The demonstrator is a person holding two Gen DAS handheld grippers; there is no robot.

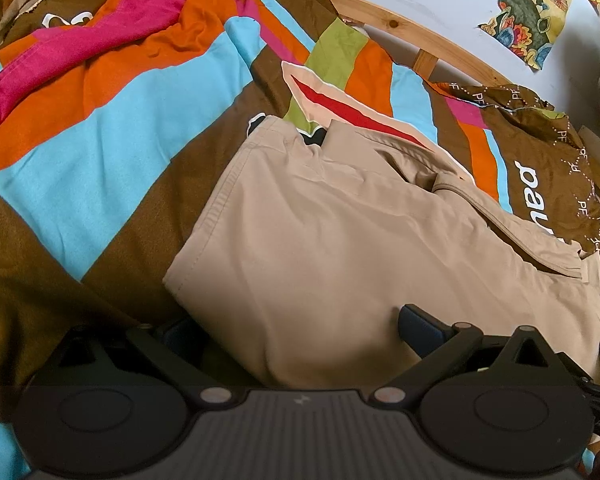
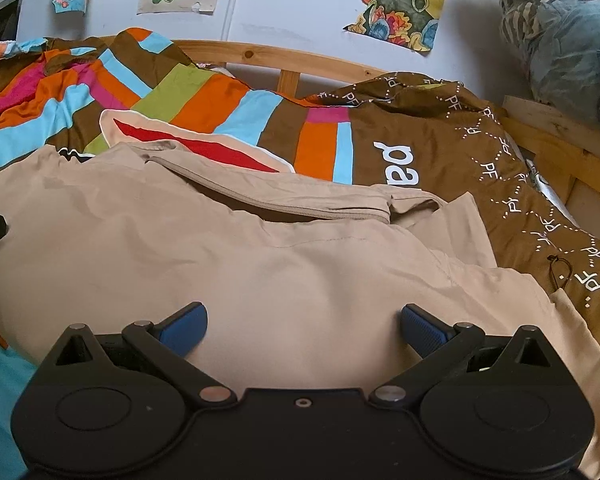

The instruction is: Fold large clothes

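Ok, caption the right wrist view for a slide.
Open right gripper hovers over a beige garment spread on a striped bedspread.

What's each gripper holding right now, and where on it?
Nothing. The left gripper and right gripper are both open over the beige garment, jaws spread wide, no fabric pinched.

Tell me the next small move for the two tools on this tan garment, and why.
Probably close both tools on the near edge of the tan garment. The right tool sits open with the cloth lying between its fingers, and the left tool is also spread wide at the same edge. Neither grips anything yet, and the garment lies fairly flat on the striped bedcover, ready for a fold.
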